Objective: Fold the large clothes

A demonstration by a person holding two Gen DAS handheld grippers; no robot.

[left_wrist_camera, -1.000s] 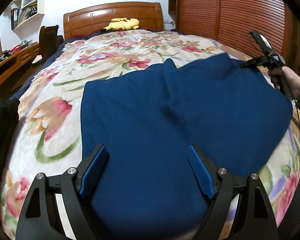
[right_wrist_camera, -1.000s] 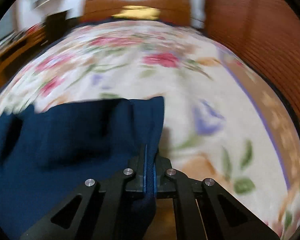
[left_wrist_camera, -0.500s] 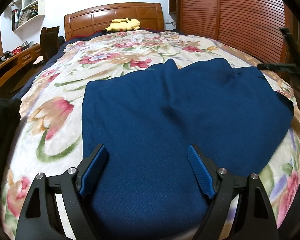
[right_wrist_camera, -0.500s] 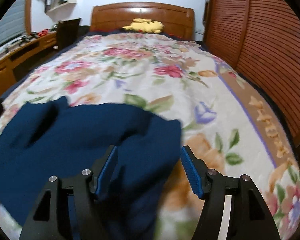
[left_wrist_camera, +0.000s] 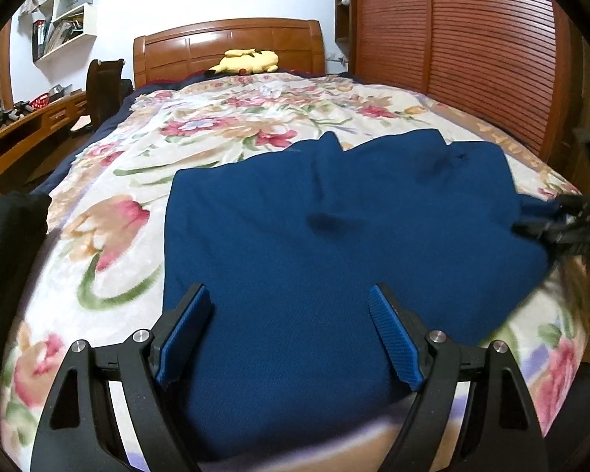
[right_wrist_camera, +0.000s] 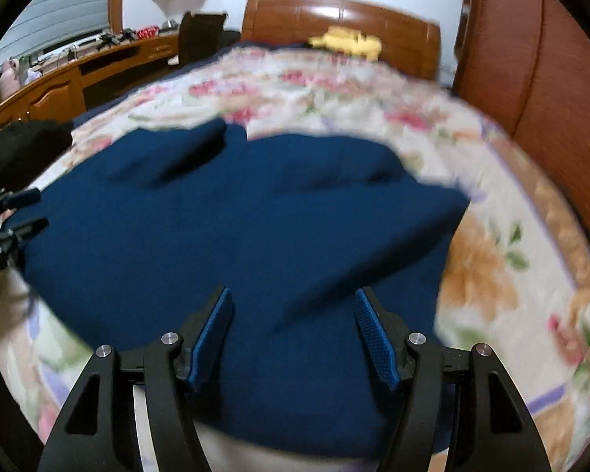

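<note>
Two grippers, my left [left_wrist_camera: 291, 330] and right [right_wrist_camera: 291, 334], gape wide, holding nothing, over the blue garment [left_wrist_camera: 334, 236] spread on the floral bedspread [left_wrist_camera: 110, 236]; headboard [left_wrist_camera: 224, 45] at twelve o'clock, desk [left_wrist_camera: 23, 126] at ten.

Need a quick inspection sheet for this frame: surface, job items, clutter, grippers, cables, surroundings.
Surface: bed with floral blanket.
Job's things: blue garment spread on the blanket, a few creases.
Clutter: yellow plush toy by the headboard; black fabric at the bed's left edge.
Grippers: left gripper open over the garment; right gripper open, view blurred.
Cables: nothing seen.
Surroundings: slatted wardrobe, desk, wall shelves.
</note>
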